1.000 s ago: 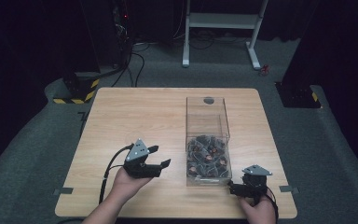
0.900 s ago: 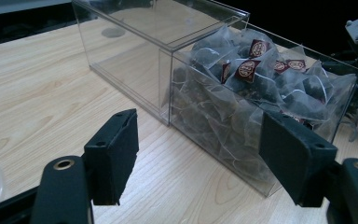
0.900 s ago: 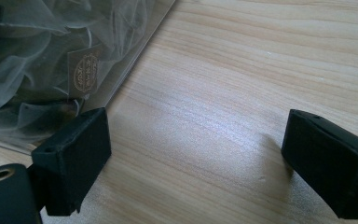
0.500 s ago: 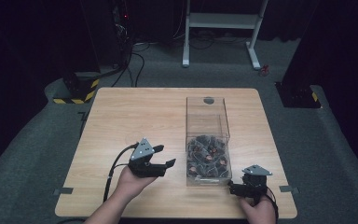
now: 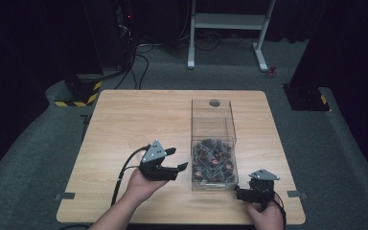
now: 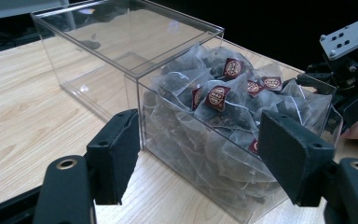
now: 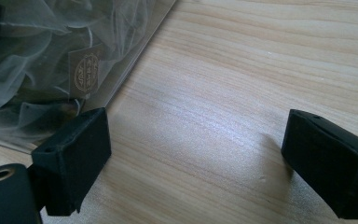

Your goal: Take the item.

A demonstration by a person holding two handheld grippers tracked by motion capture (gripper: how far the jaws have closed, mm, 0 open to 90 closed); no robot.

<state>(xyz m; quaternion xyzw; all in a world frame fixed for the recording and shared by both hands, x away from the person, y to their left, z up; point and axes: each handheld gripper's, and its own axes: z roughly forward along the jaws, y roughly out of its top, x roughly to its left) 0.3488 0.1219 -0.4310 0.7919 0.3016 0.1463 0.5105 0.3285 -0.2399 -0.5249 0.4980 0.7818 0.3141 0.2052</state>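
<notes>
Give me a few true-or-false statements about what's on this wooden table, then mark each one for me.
1. The clear plastic box has two compartments. True.
2. The mesh tea bags with dark red tags fill the compartment farther from the person. False: they fill the nearer one; the farther one is bare.
3. The left gripper has its jaws open, with nothing between them. True.
4. The right gripper is clamped on a tea bag. False: its jaws are open over the light wooden table, beside the box.
</notes>
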